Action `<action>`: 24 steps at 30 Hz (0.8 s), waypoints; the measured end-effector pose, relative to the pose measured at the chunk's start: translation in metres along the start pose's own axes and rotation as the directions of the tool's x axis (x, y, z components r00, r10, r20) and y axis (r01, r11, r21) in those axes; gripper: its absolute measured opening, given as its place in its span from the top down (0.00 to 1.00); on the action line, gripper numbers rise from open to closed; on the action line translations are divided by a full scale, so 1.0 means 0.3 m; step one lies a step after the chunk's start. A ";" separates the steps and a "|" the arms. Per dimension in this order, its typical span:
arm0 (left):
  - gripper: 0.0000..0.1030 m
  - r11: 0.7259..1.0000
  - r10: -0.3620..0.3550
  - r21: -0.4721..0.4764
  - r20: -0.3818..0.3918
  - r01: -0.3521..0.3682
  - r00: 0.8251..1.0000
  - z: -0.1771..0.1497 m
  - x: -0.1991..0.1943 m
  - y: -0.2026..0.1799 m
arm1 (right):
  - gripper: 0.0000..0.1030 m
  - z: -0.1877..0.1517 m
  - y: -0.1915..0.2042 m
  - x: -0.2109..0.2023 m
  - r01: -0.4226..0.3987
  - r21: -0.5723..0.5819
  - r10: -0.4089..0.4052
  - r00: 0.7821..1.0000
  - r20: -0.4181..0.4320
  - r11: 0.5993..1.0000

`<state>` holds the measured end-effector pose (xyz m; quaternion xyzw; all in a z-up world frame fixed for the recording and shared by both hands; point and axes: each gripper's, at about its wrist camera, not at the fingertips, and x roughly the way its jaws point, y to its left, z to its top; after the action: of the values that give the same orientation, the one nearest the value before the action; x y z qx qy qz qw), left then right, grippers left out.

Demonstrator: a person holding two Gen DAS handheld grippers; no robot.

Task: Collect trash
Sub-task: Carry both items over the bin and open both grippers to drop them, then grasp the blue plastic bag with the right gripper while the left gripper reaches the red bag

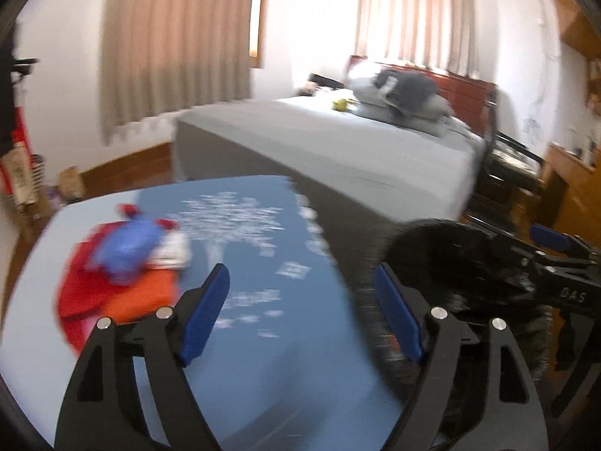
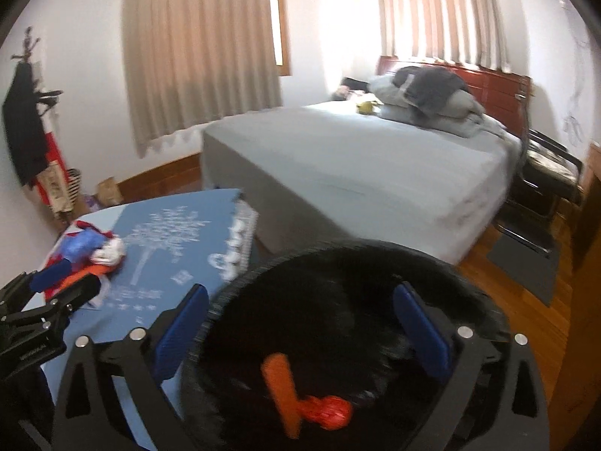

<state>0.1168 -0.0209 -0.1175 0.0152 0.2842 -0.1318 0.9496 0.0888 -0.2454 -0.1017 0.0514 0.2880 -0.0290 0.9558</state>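
Note:
A pile of trash (image 1: 124, 267), red, orange, blue and white wrappers, lies on the left of a round blue table (image 1: 240, 372). It also shows in the right wrist view (image 2: 88, 253). My left gripper (image 1: 300, 312) is open and empty above the table, right of the pile. A black bin (image 2: 338, 338) with a black liner stands beside the table and shows in the left wrist view (image 1: 450, 259). An orange piece (image 2: 281, 391) and a red crumpled wrapper (image 2: 328, 411) lie inside it. My right gripper (image 2: 300, 334) is open and empty over the bin's mouth.
A blue printed sheet (image 1: 248, 248) covers the table's middle. A grey bed (image 2: 357, 165) with piled bedding stands behind. A black chair (image 2: 544, 173) and wooden furniture (image 1: 574, 188) are at the right. Bags (image 2: 56, 188) sit at the left wall.

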 end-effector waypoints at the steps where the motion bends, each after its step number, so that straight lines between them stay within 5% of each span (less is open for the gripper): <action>1: 0.25 1.000 0.028 -0.007 0.007 -0.028 1.000 0.003 -0.015 0.029 | 0.06 0.007 0.028 0.010 -0.016 -0.009 0.016 1.000 0.000 1.000; 12: 0.25 0.948 0.305 -0.108 0.021 -0.301 0.952 0.007 -0.105 0.397 | 0.06 0.070 0.397 0.148 -0.204 -0.100 0.204 0.979 -0.007 0.974; 24: 0.25 0.890 0.422 -0.184 -0.008 -0.417 0.906 -0.012 -0.109 0.625 | 0.06 0.081 0.771 0.293 -0.354 -0.184 0.348 0.935 -0.069 0.917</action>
<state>0.1372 0.1682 -0.1116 -0.0124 0.2699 0.1024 0.9574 0.1950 -0.0207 -0.1114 0.0096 0.2924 0.1719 0.9407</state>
